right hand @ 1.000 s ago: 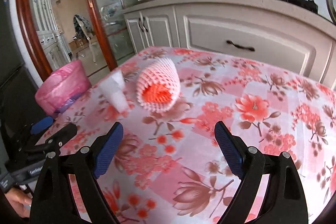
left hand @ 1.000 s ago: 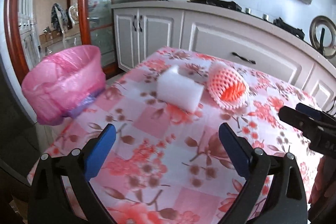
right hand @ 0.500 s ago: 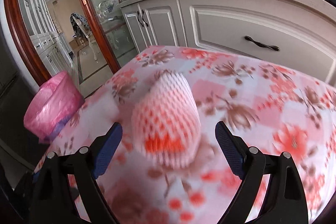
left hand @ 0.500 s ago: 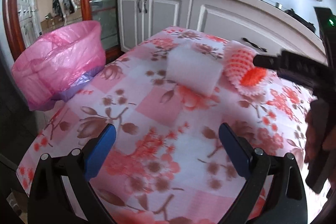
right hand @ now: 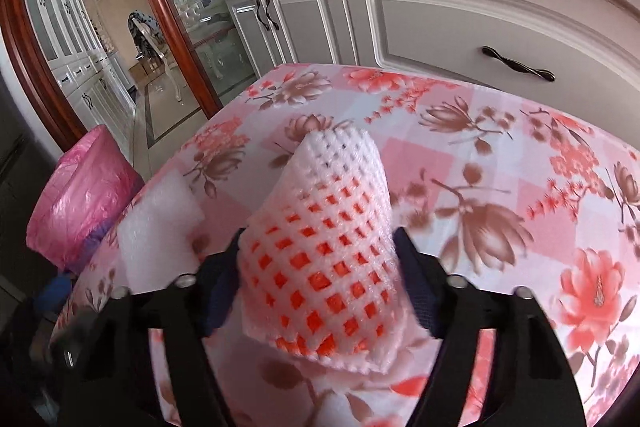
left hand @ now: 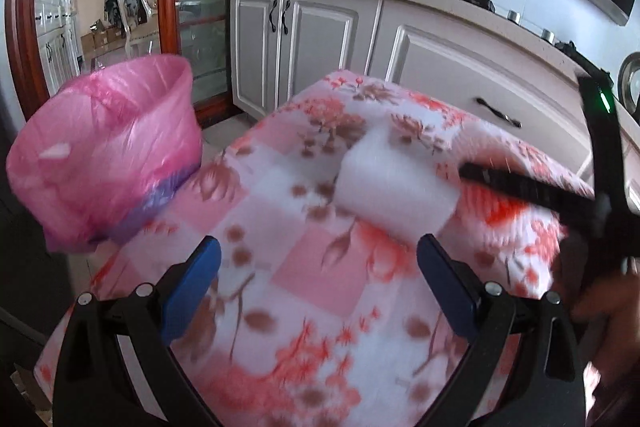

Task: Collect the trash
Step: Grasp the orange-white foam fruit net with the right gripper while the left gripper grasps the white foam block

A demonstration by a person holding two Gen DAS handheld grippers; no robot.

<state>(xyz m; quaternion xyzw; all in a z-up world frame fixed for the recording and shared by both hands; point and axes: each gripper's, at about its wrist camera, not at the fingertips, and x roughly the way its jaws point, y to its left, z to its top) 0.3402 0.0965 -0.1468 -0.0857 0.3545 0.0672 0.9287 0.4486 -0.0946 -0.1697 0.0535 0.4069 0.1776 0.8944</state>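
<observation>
A white foam fruit net with orange inside [right hand: 332,247] lies on the floral tablecloth [right hand: 500,187]. My right gripper [right hand: 320,279] is shut on it, its blue pads pressing the net from both sides. A white foam block [left hand: 394,183] lies on the cloth just ahead of my left gripper [left hand: 318,279], which is open and empty; the block also shows in the right wrist view [right hand: 160,227]. A bin lined with a pink bag [left hand: 108,147] stands off the table's left edge.
Grey kitchen cabinets [left hand: 320,55] run behind the table, with appliances on the counter. A wood-framed glass door [left hand: 200,7] is at the back left. The right gripper's black body [left hand: 560,195] crosses the right of the left wrist view.
My right gripper has moved forward onto the foam net and closed on it. My left gripper has moved closer to the white foam block and stays open.
</observation>
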